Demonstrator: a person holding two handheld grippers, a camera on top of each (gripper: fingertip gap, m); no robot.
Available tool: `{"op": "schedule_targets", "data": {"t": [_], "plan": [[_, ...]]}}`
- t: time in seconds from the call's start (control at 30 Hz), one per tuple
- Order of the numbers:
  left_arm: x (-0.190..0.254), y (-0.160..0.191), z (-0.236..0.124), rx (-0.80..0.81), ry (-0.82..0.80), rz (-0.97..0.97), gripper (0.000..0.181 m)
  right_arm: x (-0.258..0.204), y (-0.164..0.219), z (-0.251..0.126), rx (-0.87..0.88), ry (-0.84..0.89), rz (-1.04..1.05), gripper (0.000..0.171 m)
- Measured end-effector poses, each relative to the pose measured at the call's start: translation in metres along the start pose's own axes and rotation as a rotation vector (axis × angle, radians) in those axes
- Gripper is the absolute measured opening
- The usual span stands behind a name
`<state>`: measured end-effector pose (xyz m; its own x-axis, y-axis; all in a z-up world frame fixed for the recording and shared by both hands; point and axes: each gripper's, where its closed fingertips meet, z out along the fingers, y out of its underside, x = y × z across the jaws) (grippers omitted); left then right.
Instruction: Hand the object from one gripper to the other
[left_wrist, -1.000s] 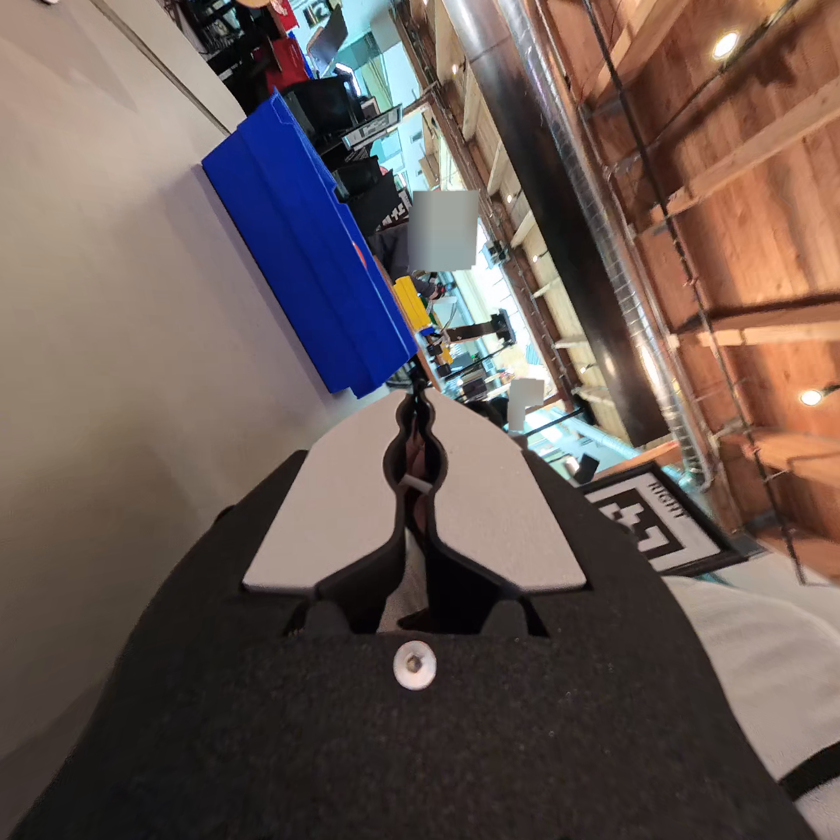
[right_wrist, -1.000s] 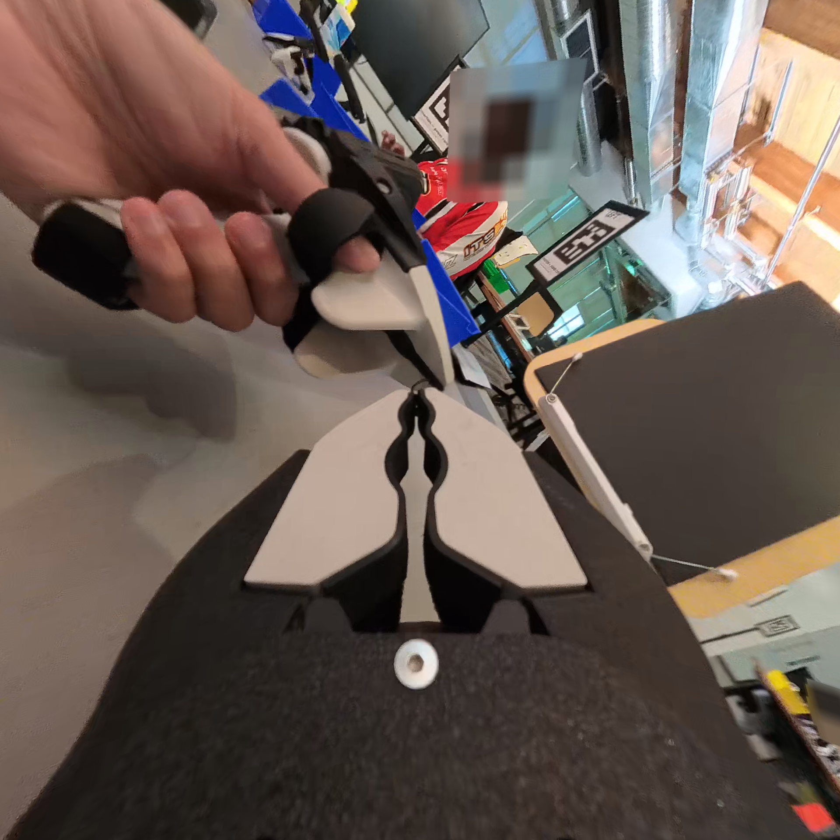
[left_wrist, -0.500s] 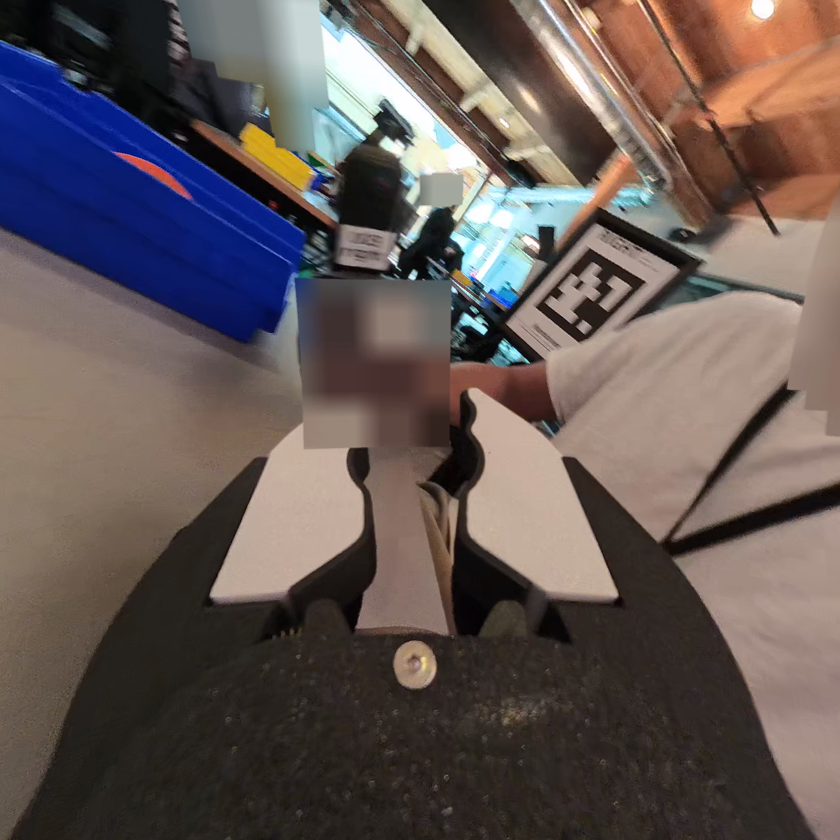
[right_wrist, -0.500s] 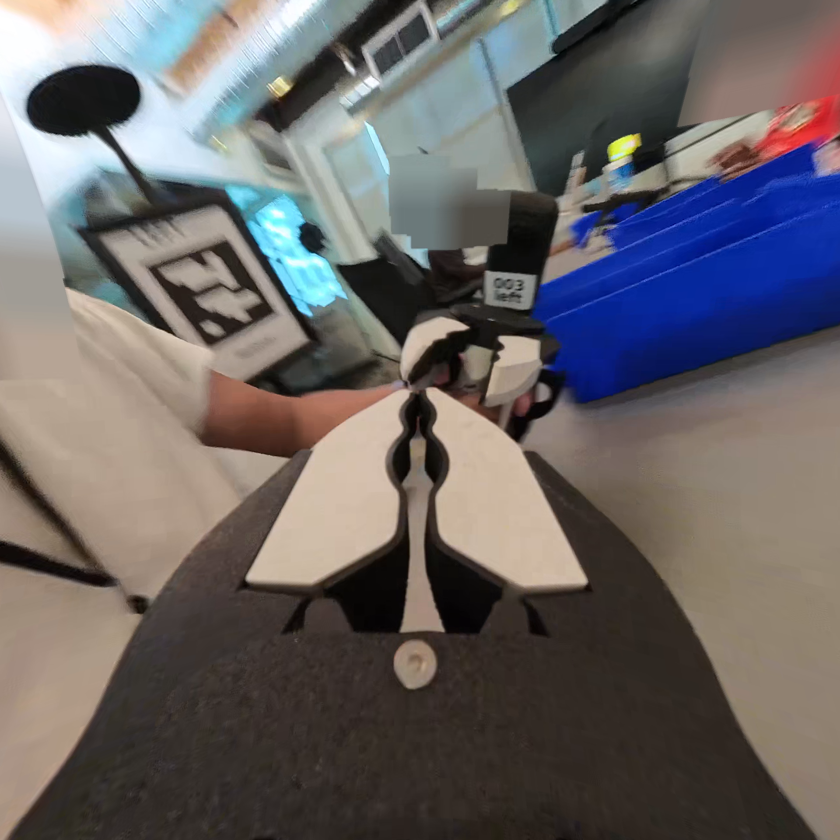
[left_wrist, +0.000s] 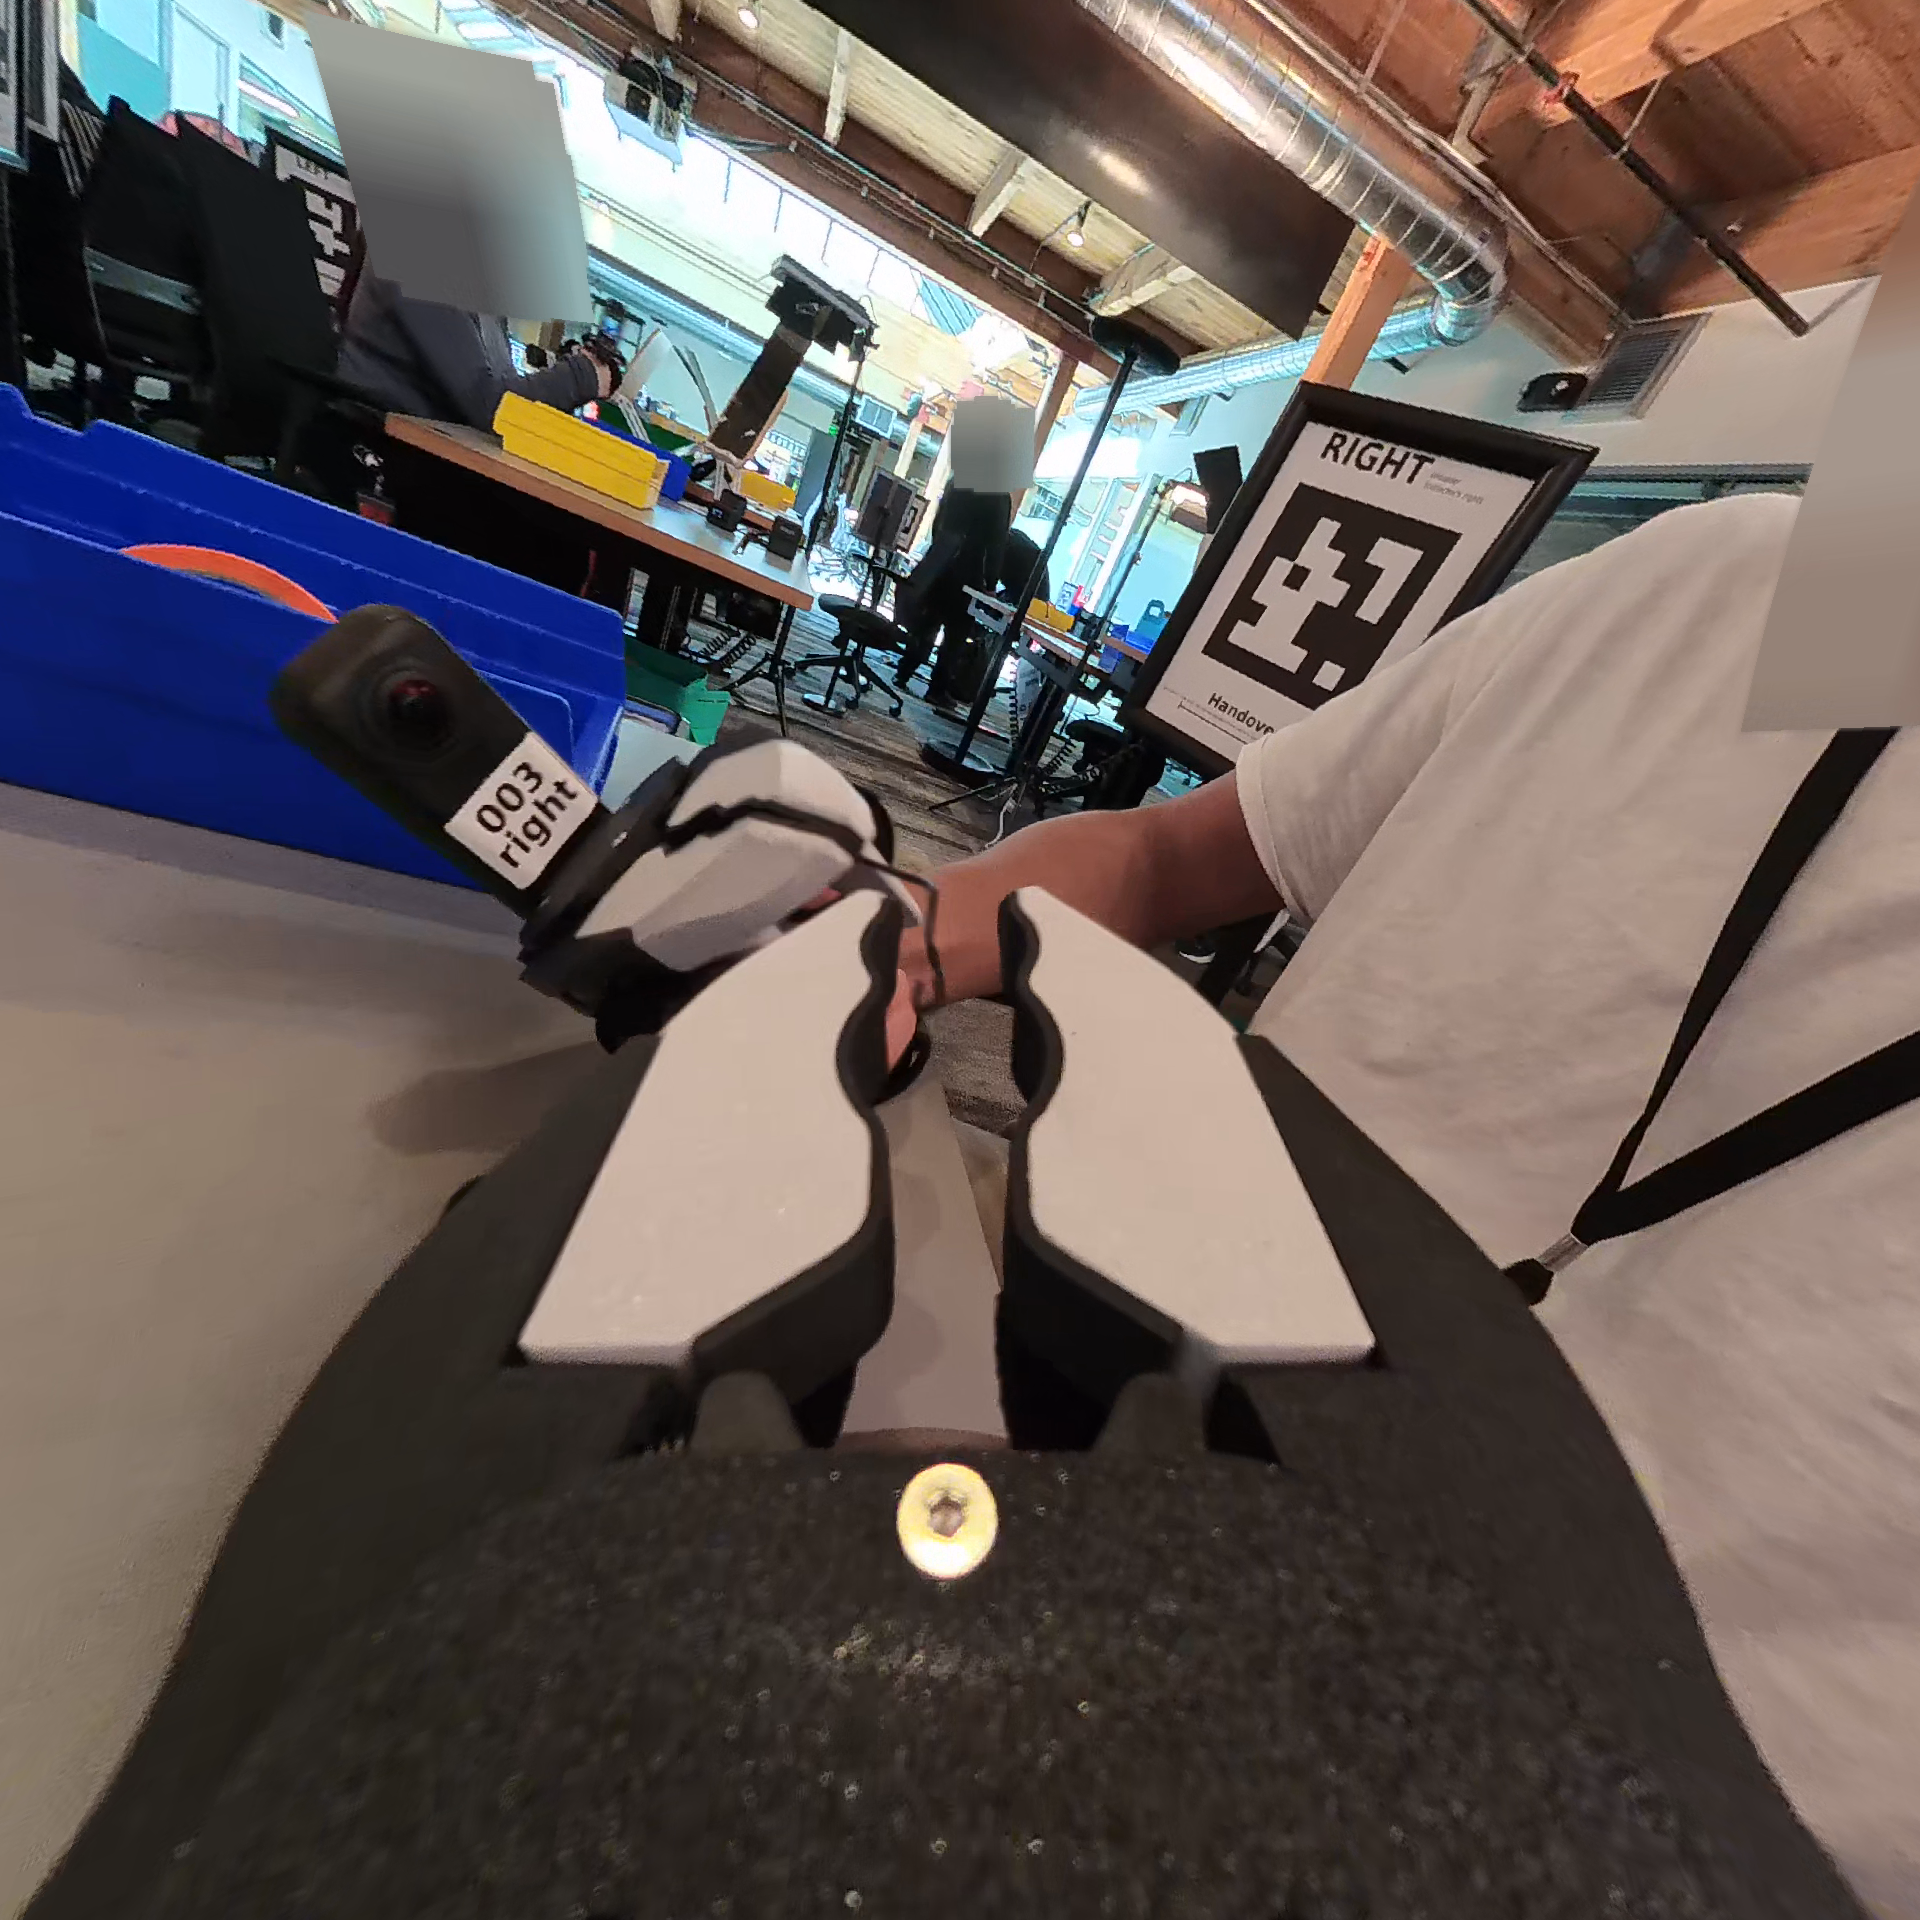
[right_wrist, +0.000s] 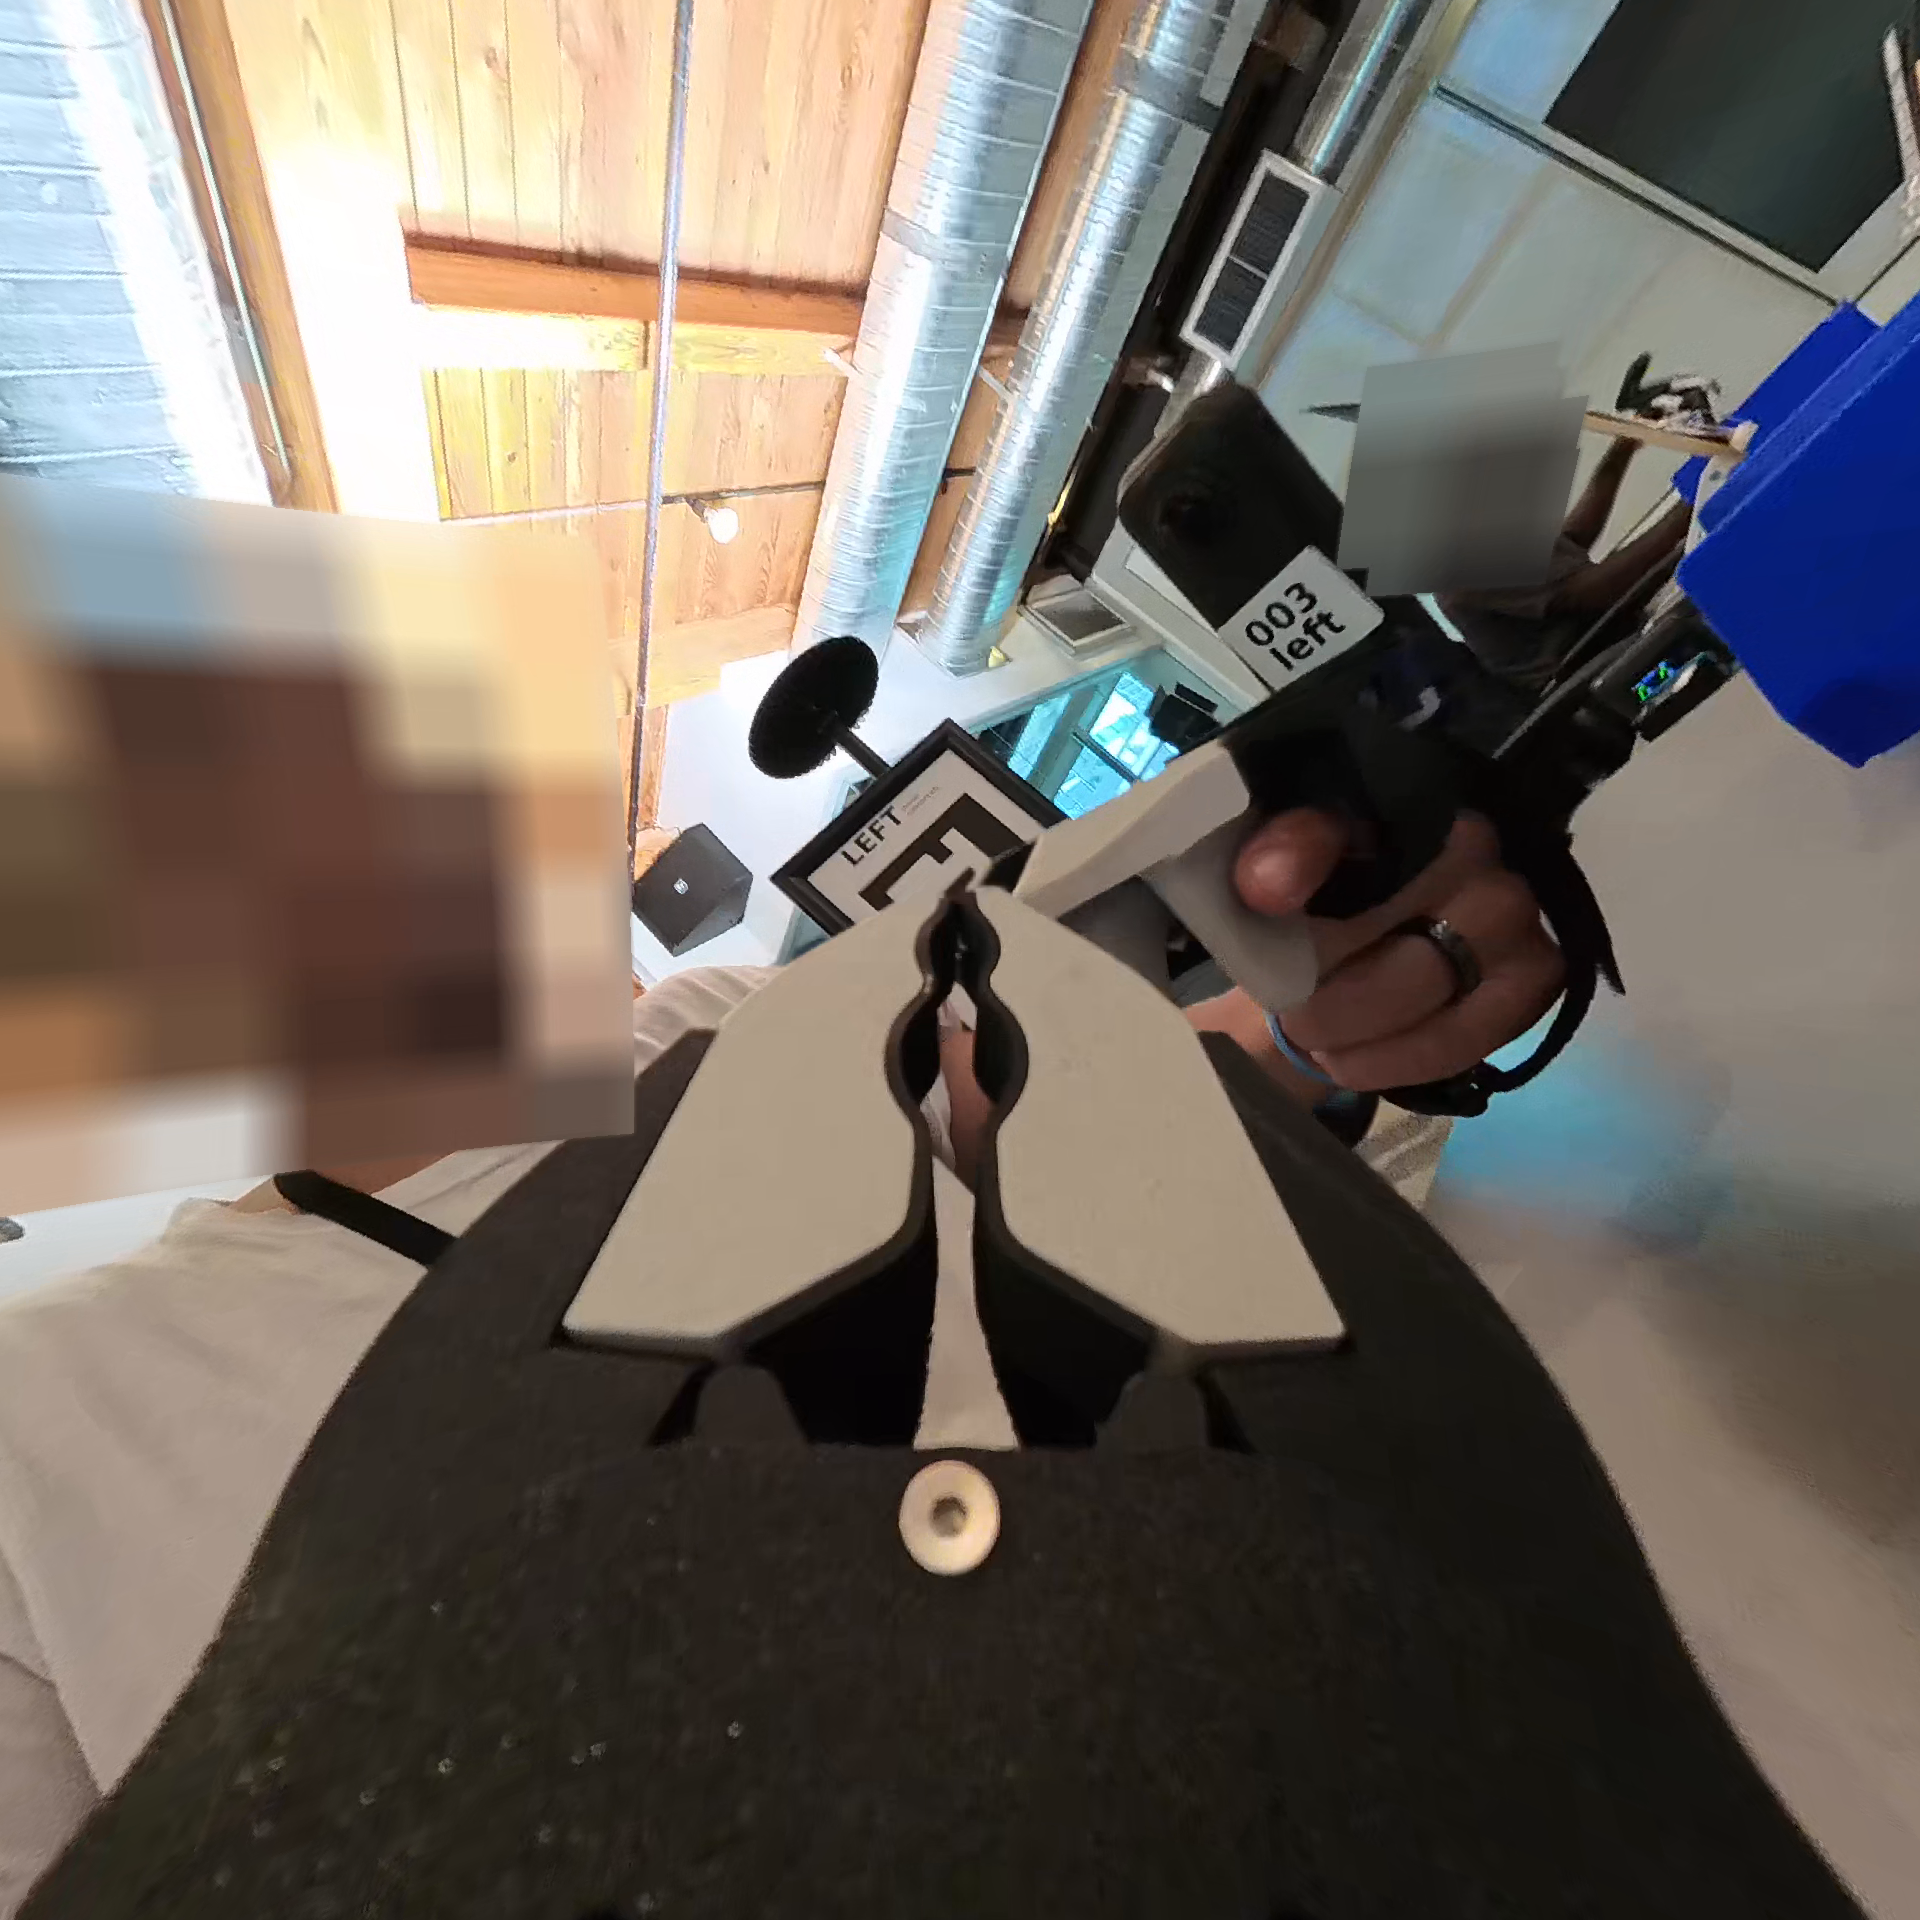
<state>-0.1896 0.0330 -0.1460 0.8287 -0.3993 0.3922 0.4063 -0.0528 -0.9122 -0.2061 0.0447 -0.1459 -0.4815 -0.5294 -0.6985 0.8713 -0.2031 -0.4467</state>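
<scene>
- The pale grey flat tabletop (left_wrist: 208, 1091) lay below both grippers; its stretch between them and the bin was bare
- The room was an open workshop with a wooden beam ceiling and a ribbed silver metal duct (left_wrist: 1351, 177)
- A black-framed sign with a black-and-white square marker (left_wrist: 1340, 582) stood beyond the table's side
- A person in a white short-sleeved shirt (left_wrist: 1558, 935) filled the right of the left wrist view
- The large blue plastic bin (left_wrist: 208, 707) stood on the tabletop at the far left; an orange rounded item (left_wrist: 223, 569) showed above its rim, the rest hidden
- Flat yellow plastic bins (left_wrist: 582, 442) rested on a distant wooden table
- The left gripper (left_wrist: 943, 914) had its grey fingers spread apart and clamped nothing
- The right gripper (right_wrist: 961, 909) had its fingers pressed together at the tips
- The thin black cord (left_wrist: 933, 940) ran from the right gripper's tips down into the gap between the left gripper's fingers; the pinch itself was too small to see clearly
- In the right wrist view the left gripper, held by a hand (right_wrist: 1403, 966), had its tips just beside the right gripper's tips
- Both grippers were held above the tabletop near its person-side edge, well apart from the bin
</scene>
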Motion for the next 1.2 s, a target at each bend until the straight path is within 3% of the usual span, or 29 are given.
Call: {"op": "schedule_targets", "data": {"t": [0.53,0.67,0.77,0.87,0.93,1.03,1.2], "plan": [[-0.005,0.001,0.000,0.000,-0.019,-0.004,0.003,0.006,-0.001,-0.007,-0.012,0.032,0.009,0.000],[-0.014,-0.001,-0.002,0.001,-0.100,0.032,0.003,0.009,-0.007,-0.009,0.021,0.074,-0.030,0.002],[-0.028,-0.010,-0.007,0.017,-0.224,0.045,0.002,0.019,-0.015,-0.015,0.044,0.193,-0.119,0.028],[-0.049,-0.019,-0.019,0.032,-0.400,0.030,0.002,0.031,-0.022,-0.024,0.057,0.321,-0.207,0.038],[-0.060,-0.023,-0.026,0.062,-0.486,-0.053,0.002,0.039,-0.027,-0.031,0.074,0.412,-0.270,0.042],[-0.065,-0.034,-0.034,0.241,-0.501,-0.317,0.002,0.046,-0.037,-0.039,0.082,0.571,-0.435,0.043],[-0.080,-0.008,-0.041,0.500,-0.401,-0.884,0.001,0.050,-0.035,-0.040,-0.149,0.909,-1.000,0.047]]}}
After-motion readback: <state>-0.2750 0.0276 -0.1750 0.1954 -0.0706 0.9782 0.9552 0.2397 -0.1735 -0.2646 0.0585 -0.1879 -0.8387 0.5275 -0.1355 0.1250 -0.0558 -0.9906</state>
